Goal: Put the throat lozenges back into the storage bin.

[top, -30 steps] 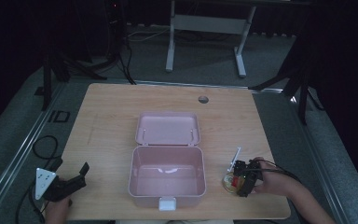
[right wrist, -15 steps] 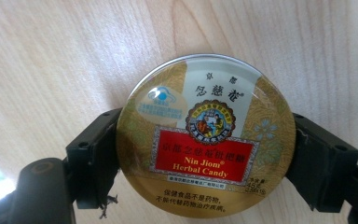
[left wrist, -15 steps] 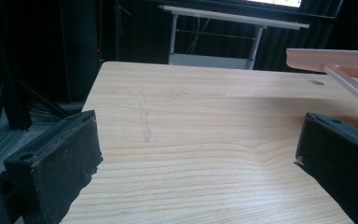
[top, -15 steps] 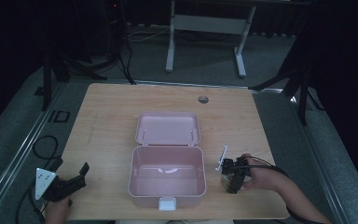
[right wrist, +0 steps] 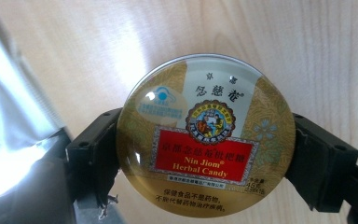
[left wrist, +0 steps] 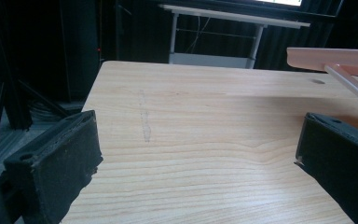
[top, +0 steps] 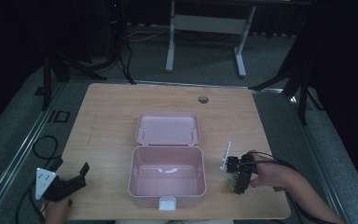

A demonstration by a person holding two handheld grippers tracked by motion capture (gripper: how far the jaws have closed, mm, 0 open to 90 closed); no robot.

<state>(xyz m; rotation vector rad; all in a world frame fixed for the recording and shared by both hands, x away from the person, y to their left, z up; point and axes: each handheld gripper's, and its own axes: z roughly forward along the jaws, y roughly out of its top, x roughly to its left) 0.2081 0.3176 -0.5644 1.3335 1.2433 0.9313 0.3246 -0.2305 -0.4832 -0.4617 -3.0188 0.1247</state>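
Right gripper point(top: 238, 175) clamping a round Nin Jiom Herbal Candy tin point(right wrist: 205, 135) by its rim, hovering just right of the open pink lunch box point(top: 167, 173), left gripper point(top: 70, 183) sitting wide apart, gripping nothing, at the table point(top: 107, 116) corner

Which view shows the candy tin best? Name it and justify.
The right gripper view: the round herbal candy tin fills it, label legible, clamped between the right gripper jaws. The high view gives a small glimpse under the hand, right of the pink box.
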